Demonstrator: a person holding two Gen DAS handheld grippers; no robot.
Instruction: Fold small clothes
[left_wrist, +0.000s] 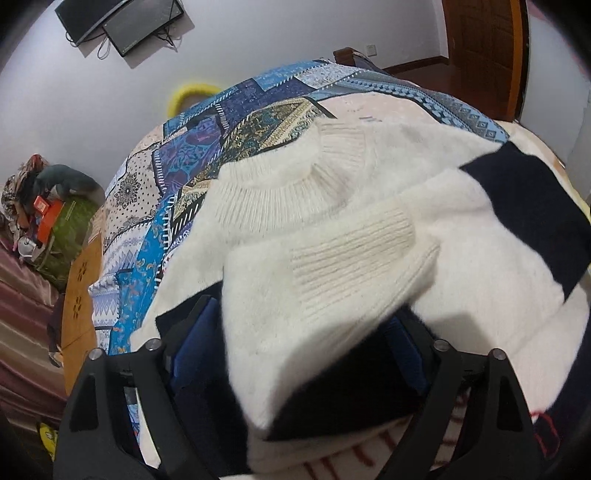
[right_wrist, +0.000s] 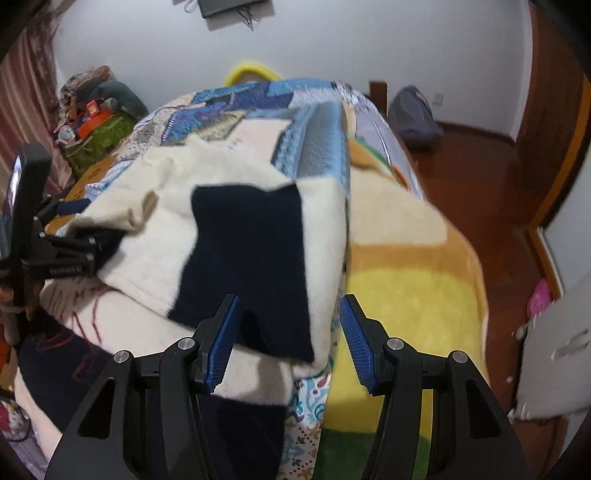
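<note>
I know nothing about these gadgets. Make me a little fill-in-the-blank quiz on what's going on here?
1. The sweater is mostly cream with patches of dark ____.
2. The right gripper has its blue pads ____, holding nothing.
3. The left gripper has sweater fabric lying between its ____.
4. The sweater lies on a patterned ____ quilt.

Missing words: navy; open; fingers; blue
</note>
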